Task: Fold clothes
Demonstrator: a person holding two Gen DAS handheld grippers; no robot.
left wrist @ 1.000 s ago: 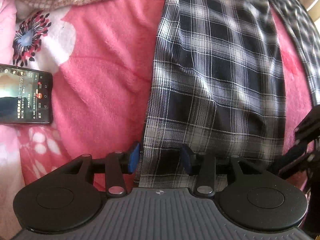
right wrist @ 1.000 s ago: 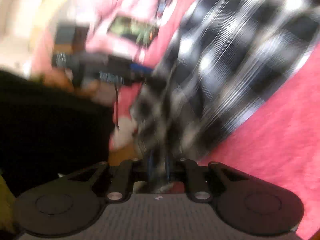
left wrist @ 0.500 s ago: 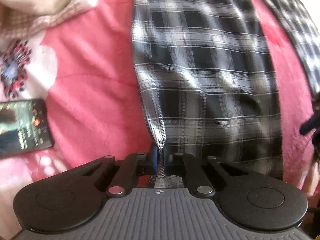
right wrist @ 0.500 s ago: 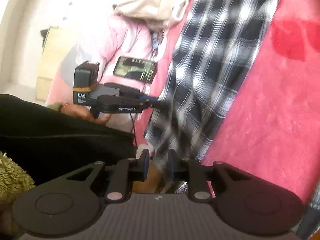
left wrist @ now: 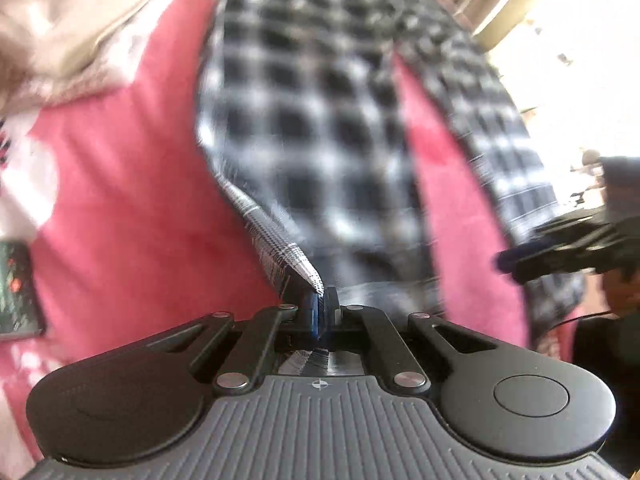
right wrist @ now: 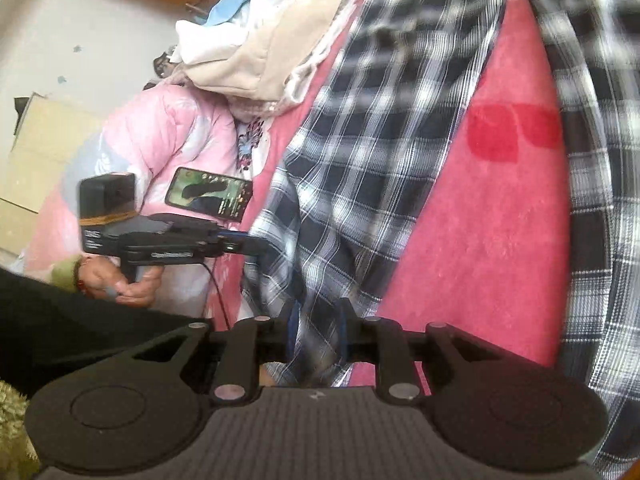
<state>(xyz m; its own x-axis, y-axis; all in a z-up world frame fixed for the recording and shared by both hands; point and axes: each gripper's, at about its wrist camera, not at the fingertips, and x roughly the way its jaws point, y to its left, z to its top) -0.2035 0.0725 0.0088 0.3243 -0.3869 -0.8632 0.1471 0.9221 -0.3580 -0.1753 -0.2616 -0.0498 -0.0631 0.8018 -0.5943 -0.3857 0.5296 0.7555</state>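
Observation:
Black-and-white plaid trousers (left wrist: 320,128) lie spread on a pink blanket (left wrist: 132,208), one leg running away from me and the other (right wrist: 592,168) off to the right. My left gripper (left wrist: 320,308) is shut on the near left corner of one leg's hem, which rises off the blanket as a taut edge. My right gripper (right wrist: 318,322) is shut on a bunched fold of the same leg's hem (right wrist: 316,280). In the right wrist view the left gripper (right wrist: 256,246) shows from the side, held by a hand (right wrist: 120,280).
A phone (right wrist: 208,194) with a lit screen lies on the blanket left of the trousers. A pile of beige, white and blue clothes (right wrist: 260,48) sits at the far left. A dark sleeve (right wrist: 80,328) fills the near left.
The left gripper went from open around the hem to shut on it, then lifted it. The right gripper has kept hold of the hem and risen with it; the left view is blurred by motion.

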